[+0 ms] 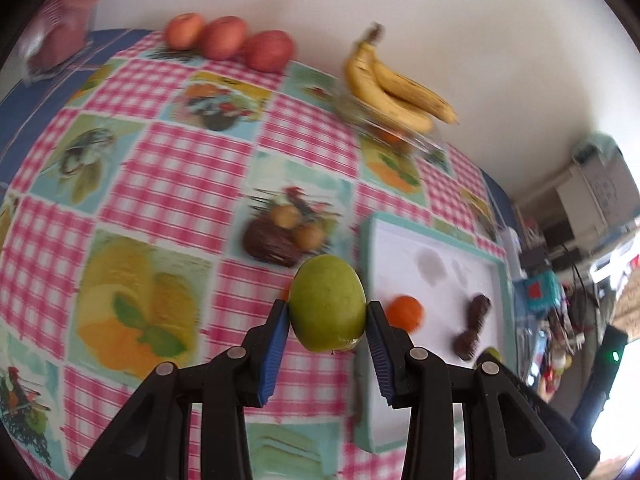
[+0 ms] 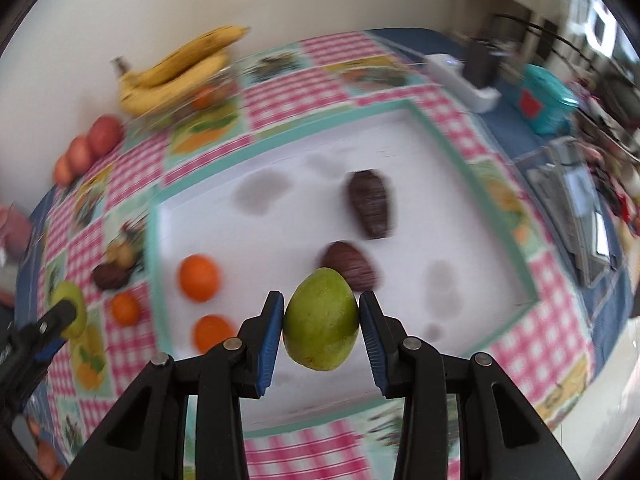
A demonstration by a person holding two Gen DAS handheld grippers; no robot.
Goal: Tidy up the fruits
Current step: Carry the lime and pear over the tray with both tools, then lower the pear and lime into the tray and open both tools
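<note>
My left gripper (image 1: 327,316) is shut on a green mango (image 1: 327,304), held above the checked tablecloth just left of the white tray (image 1: 496,264). My right gripper (image 2: 321,326) is shut on a second green mango (image 2: 321,320) over the tray's (image 2: 280,148) near half. Two oranges (image 2: 199,278) and two dark brown fruits (image 2: 370,204) lie on the tray. Another orange (image 2: 125,309) sits on the cloth beside it. Bananas (image 1: 396,84) rest on a glass bowl at the back, with three red apples (image 1: 228,38) in a row along the wall.
The table stands against a white wall. A pink item in clear wrap (image 1: 60,32) lies at the far left corner. A white box (image 2: 460,76) and a teal bag (image 2: 548,100) sit past the tray's right side, with room clutter beyond the edge.
</note>
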